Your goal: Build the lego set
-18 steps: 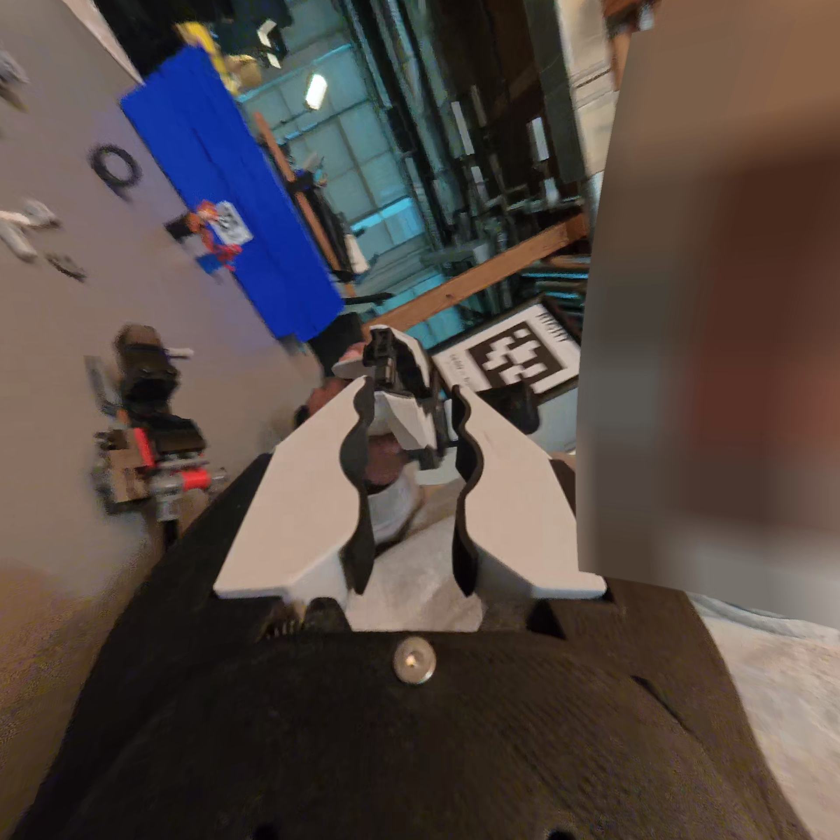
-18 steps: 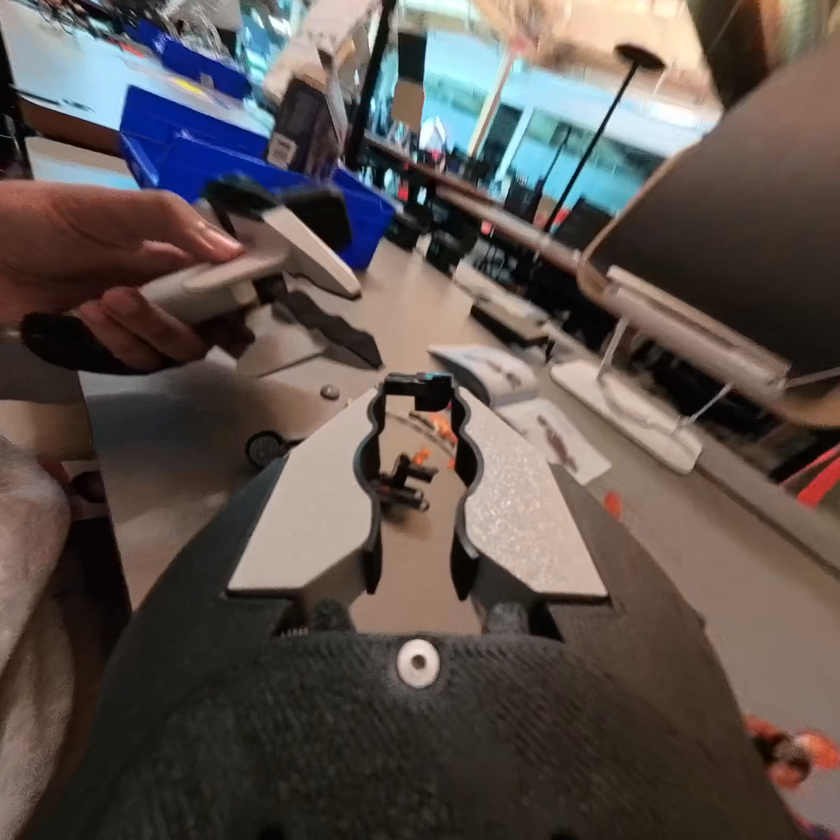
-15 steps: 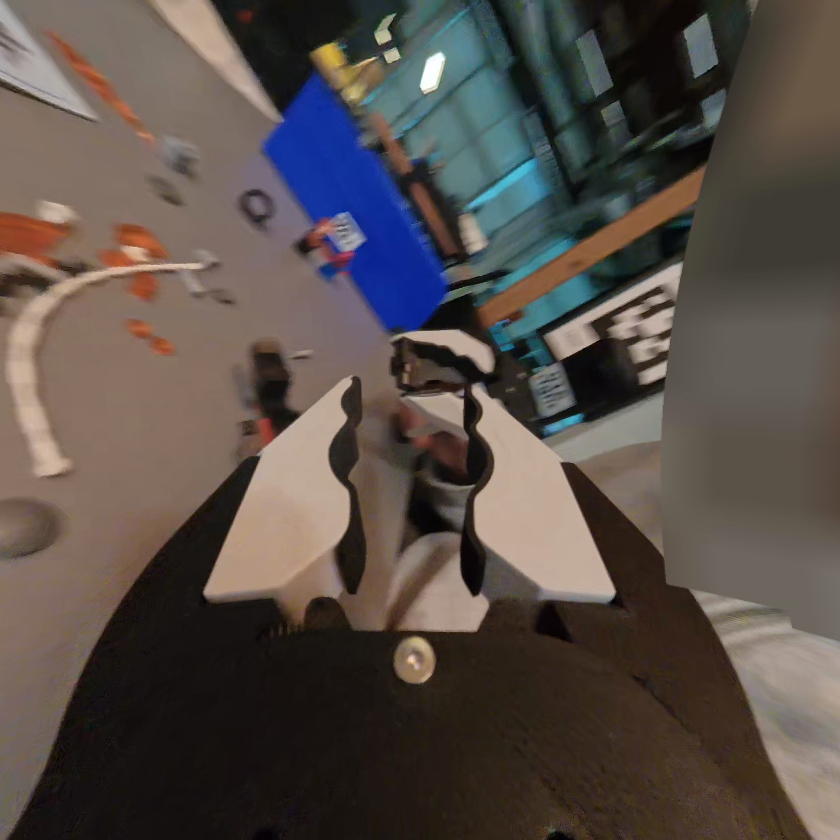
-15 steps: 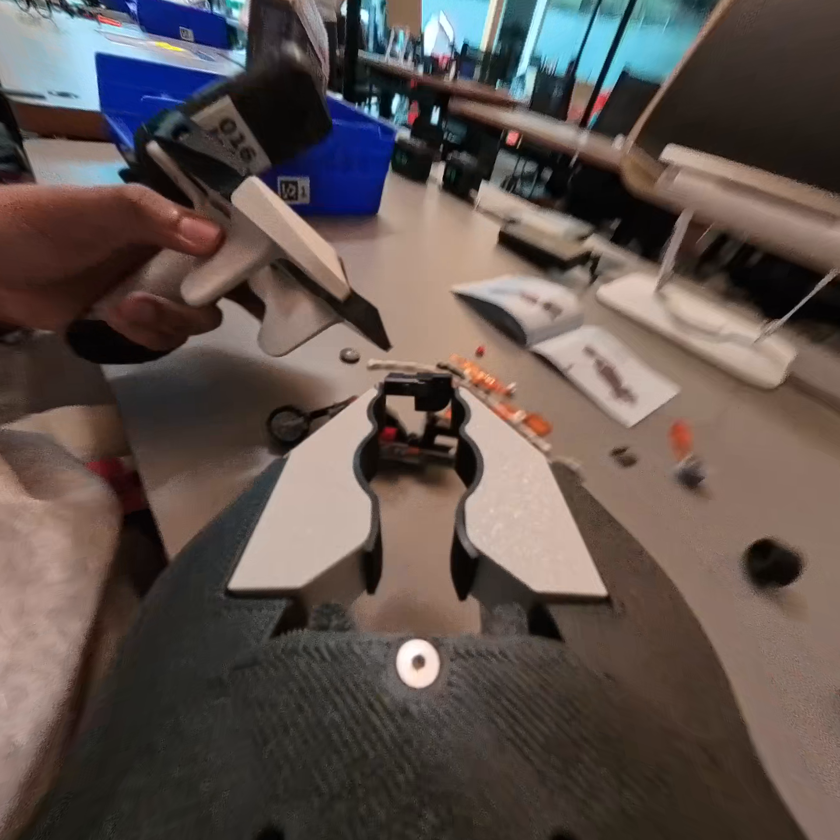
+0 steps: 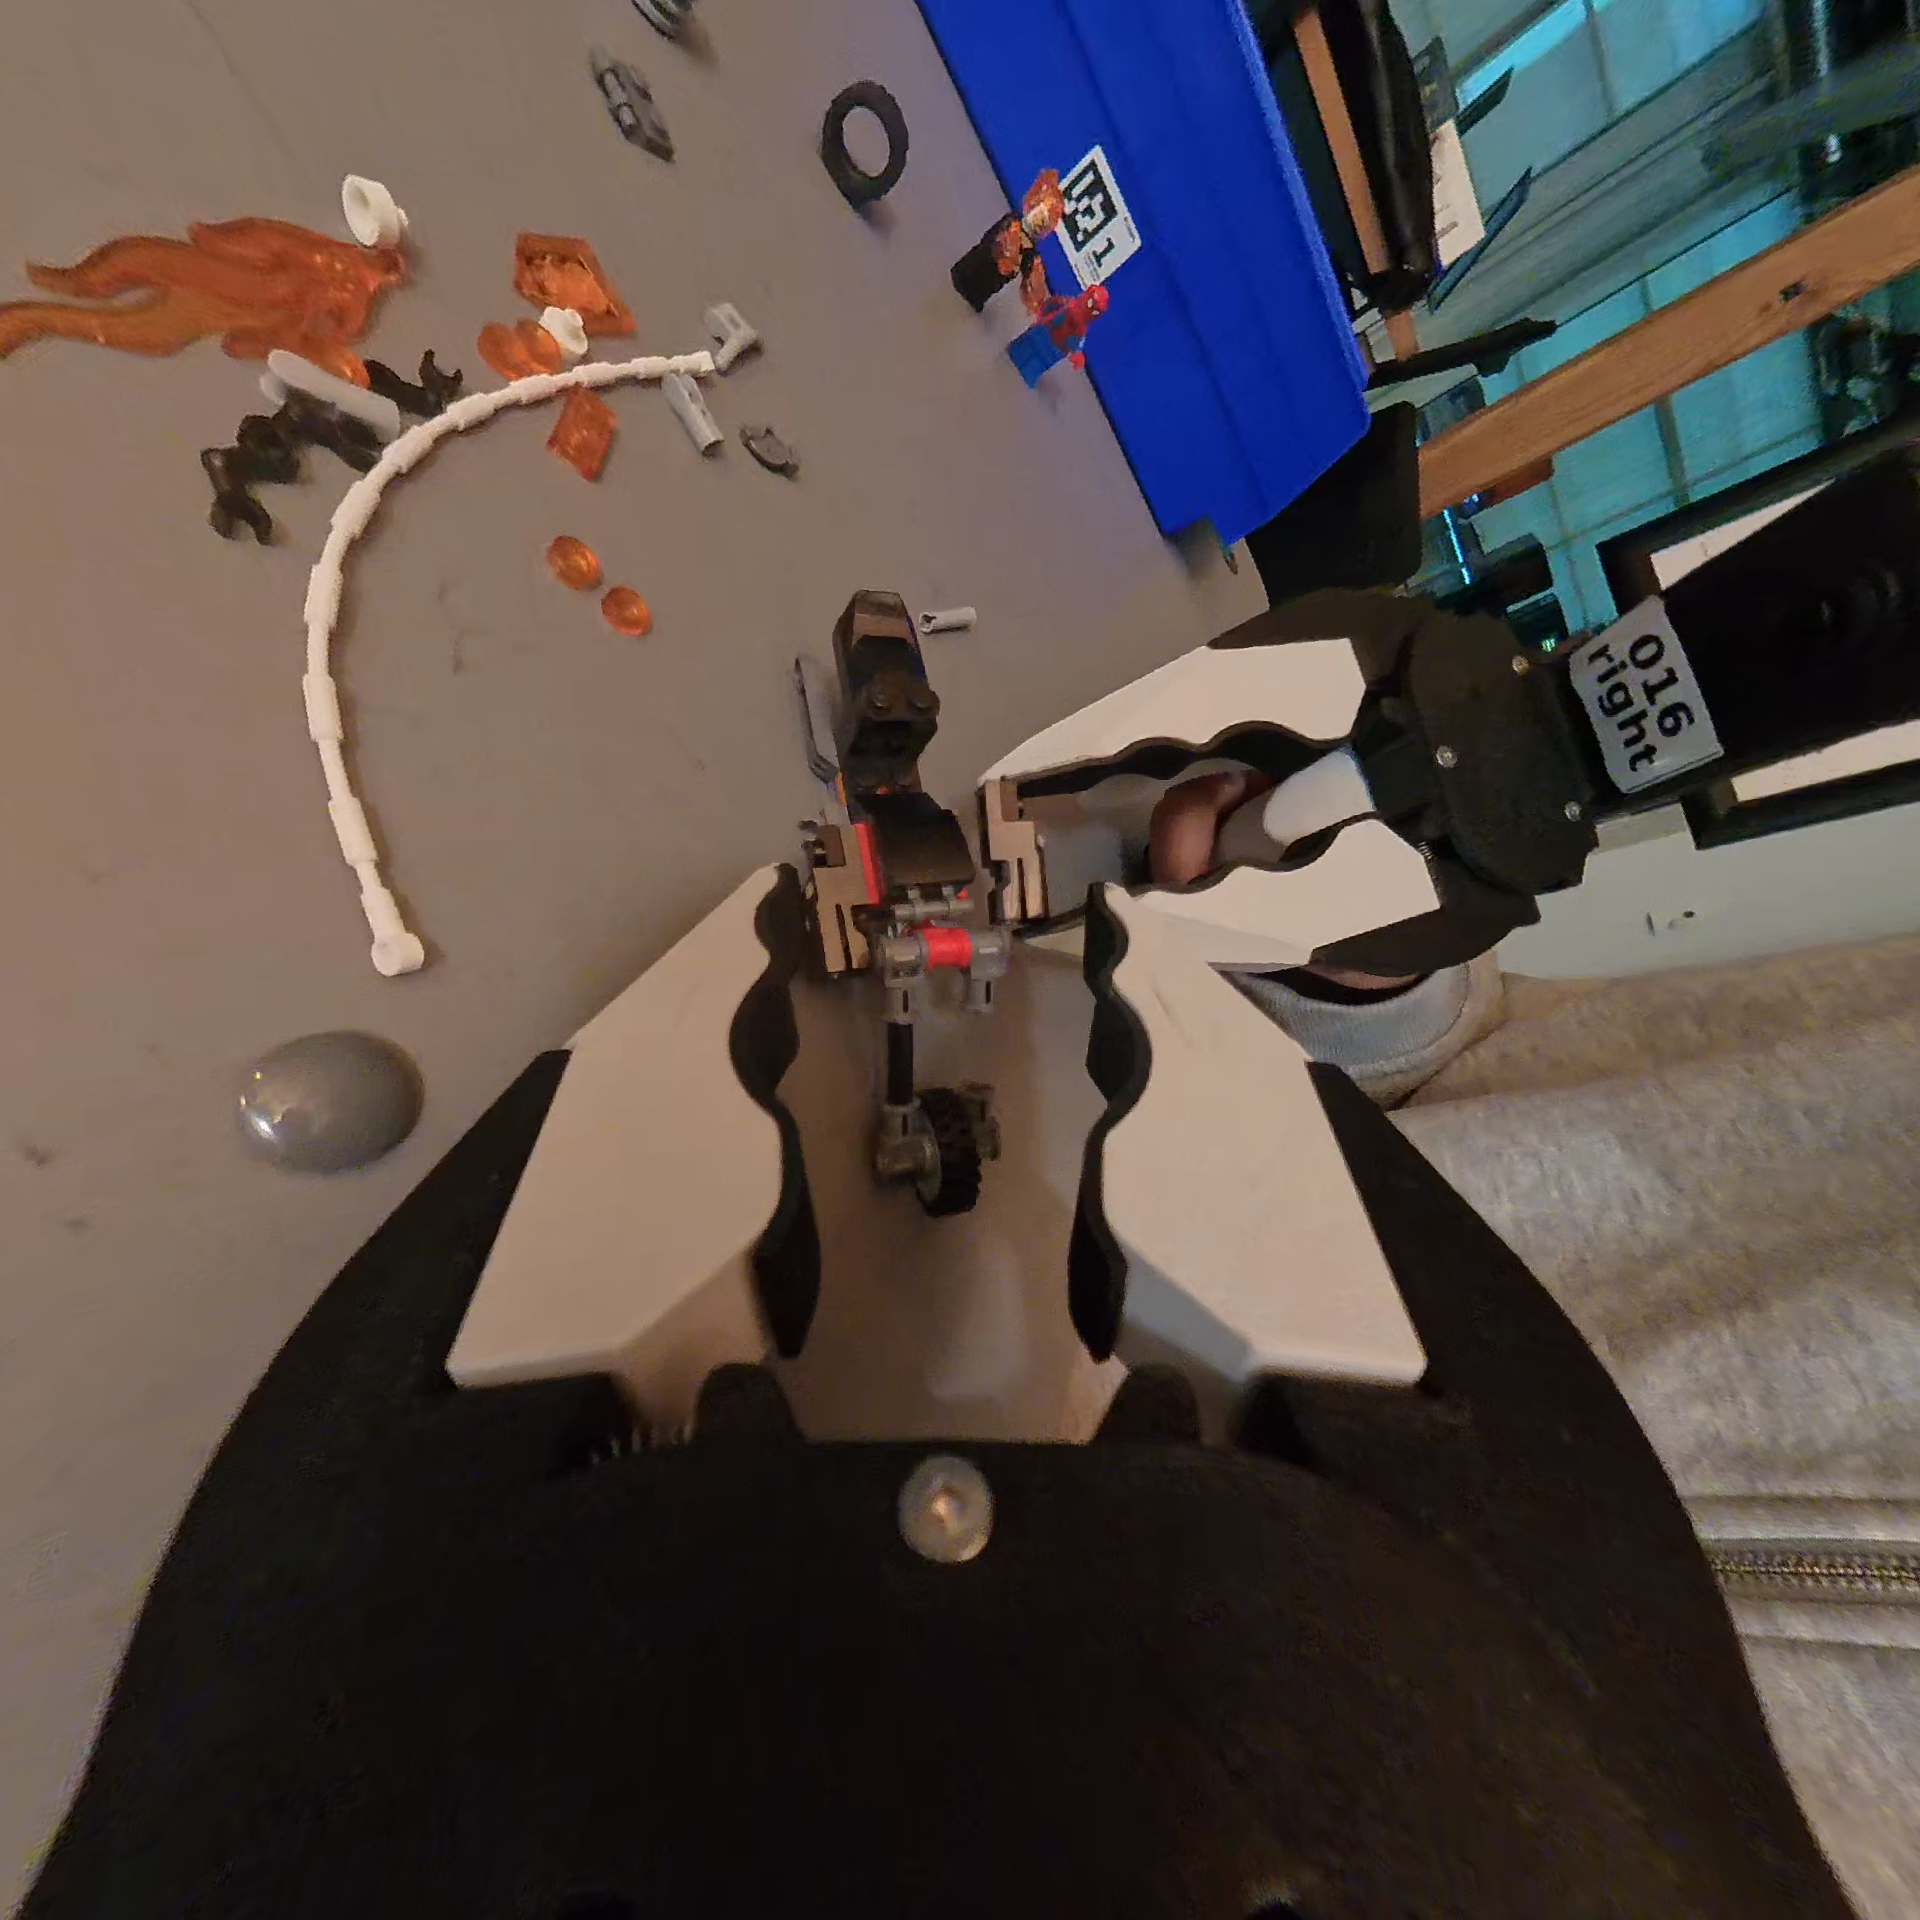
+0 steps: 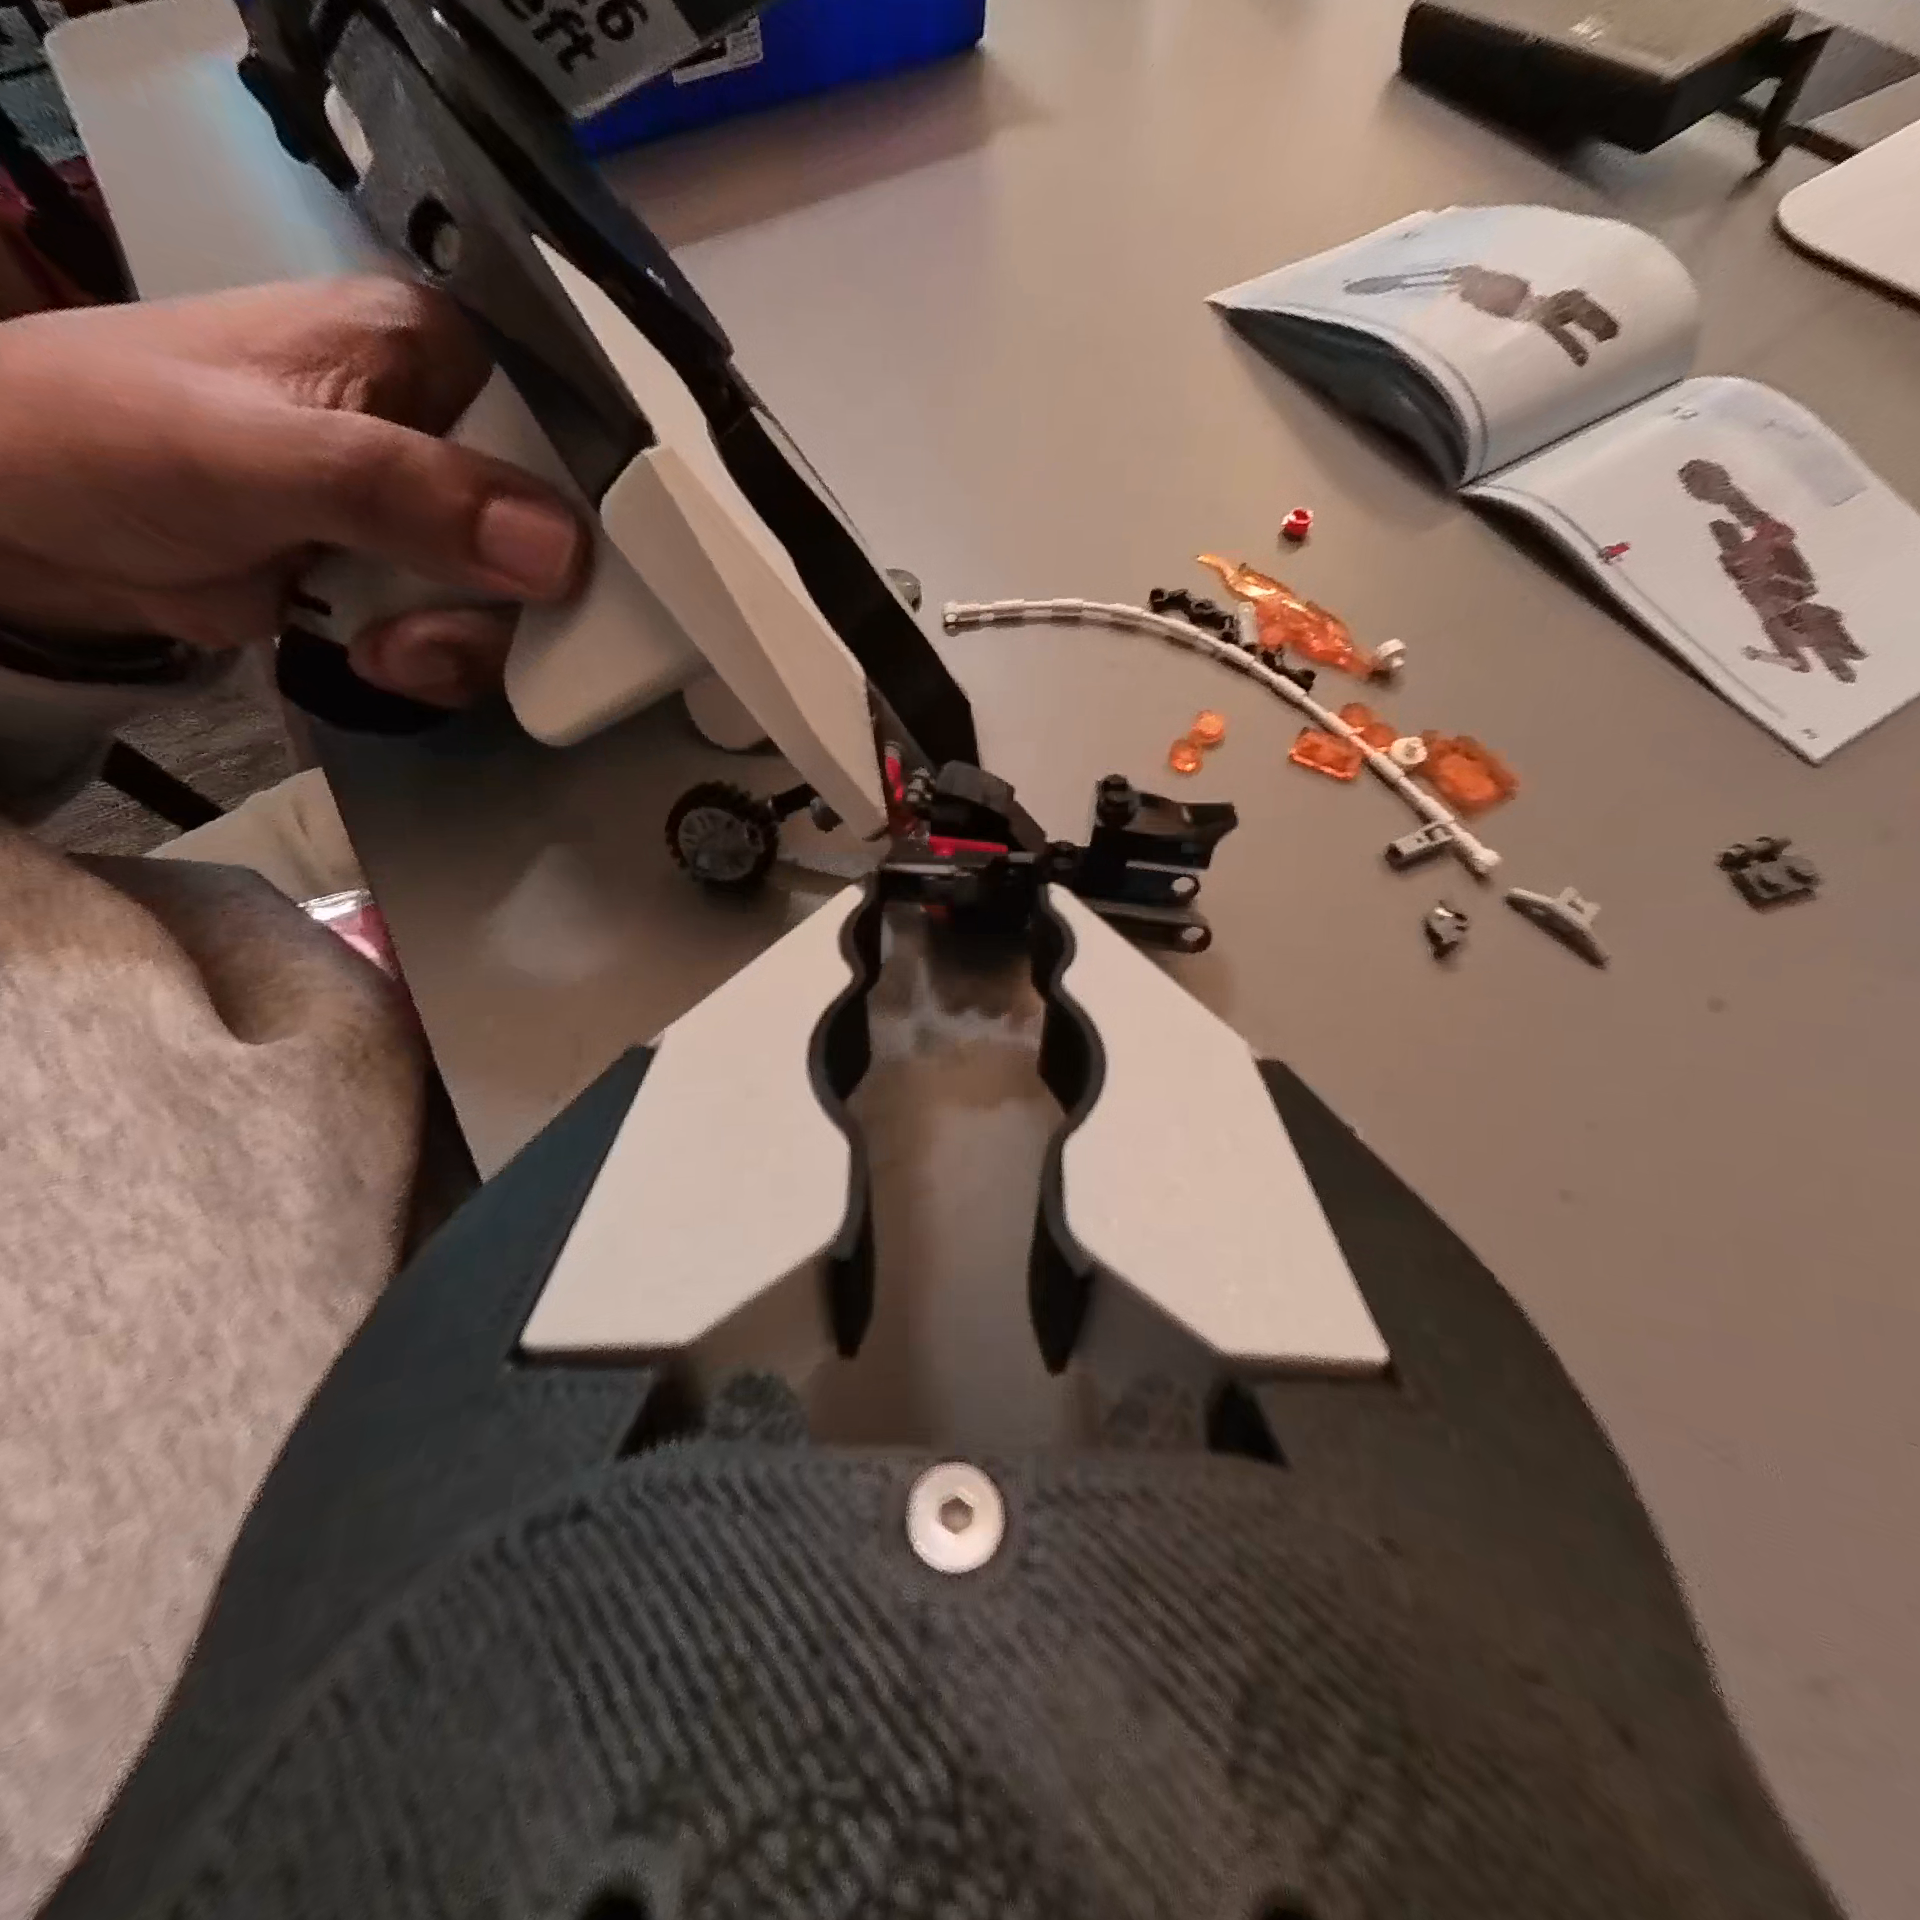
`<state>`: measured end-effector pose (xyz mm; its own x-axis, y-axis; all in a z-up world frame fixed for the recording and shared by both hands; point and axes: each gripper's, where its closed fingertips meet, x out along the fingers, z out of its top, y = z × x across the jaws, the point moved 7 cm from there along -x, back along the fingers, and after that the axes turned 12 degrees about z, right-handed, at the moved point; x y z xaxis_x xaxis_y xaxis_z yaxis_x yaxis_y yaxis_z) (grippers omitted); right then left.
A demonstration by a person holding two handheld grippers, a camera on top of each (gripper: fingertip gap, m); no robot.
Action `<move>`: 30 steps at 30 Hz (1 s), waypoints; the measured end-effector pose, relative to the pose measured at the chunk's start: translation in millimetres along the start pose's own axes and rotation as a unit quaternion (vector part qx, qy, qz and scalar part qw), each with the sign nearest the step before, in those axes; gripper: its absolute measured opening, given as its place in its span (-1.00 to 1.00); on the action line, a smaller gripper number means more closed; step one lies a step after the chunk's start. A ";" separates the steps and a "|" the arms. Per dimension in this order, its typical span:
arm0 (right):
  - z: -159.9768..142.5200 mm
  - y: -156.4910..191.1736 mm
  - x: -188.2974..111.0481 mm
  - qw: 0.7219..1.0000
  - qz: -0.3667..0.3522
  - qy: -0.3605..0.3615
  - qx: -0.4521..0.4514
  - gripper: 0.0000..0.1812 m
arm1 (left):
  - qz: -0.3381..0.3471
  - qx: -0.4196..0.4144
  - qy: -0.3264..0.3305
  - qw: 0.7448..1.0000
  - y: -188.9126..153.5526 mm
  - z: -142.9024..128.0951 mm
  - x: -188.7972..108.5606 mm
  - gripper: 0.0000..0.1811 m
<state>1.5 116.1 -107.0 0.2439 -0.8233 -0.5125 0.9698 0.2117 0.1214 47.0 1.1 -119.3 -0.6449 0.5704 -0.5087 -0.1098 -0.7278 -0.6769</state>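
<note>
A partly built dark Lego motorbike lies on the grey table, with its front wheel on a thin fork between my left fingers. My left gripper is open and its tips straddle the bike's body. My right gripper is shut on a small dark piece and holds it against the bike's side. In the left wrist view the right gripper comes in from the right. In the right wrist view the left gripper slants down from the upper left, beside the wheel.
Loose parts lie beyond the bike: orange flame pieces, a white segmented chain, a grey dome, a black tyre and two minifigures. A blue bin stands behind. An open instruction booklet lies at the far right. Left and right tips are no more than a few centimetres apart. The wheel is about equally far from each gripper, around 4 cm.
Both grippers have swung down to the table and closed in on the bike. The right one has brought its dark piece to the bike's side. The left one now straddles the bike.
</note>
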 end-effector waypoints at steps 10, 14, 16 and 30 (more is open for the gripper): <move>-1.7 3.8 4.0 1.000 0.004 0.016 -0.001 -0.70 | -0.022 -0.022 0.014 0.999 6.9 -1.0 -1.4 -0.60; -2.3 7.4 3.4 1.000 0.007 0.012 0.011 -0.70 | -0.024 -0.027 0.019 0.999 8.7 -2.4 -1.6 -0.66; -2.8 9.1 3.1 1.000 0.013 0.011 0.017 -0.71 | -0.025 -0.029 0.020 0.999 9.0 -2.5 -1.7 -0.66; -1.1 10.1 8.3 0.997 0.028 0.005 0.067 -0.70 | -0.033 -0.050 0.026 0.998 12.4 -4.0 -4.3 -0.66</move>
<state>13.3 112.0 -110.9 0.2974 -0.8072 -0.5099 0.9476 0.1841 0.2612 51.5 -8.9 -127.6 -0.5978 0.6374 -0.4862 -0.0737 -0.6476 -0.7584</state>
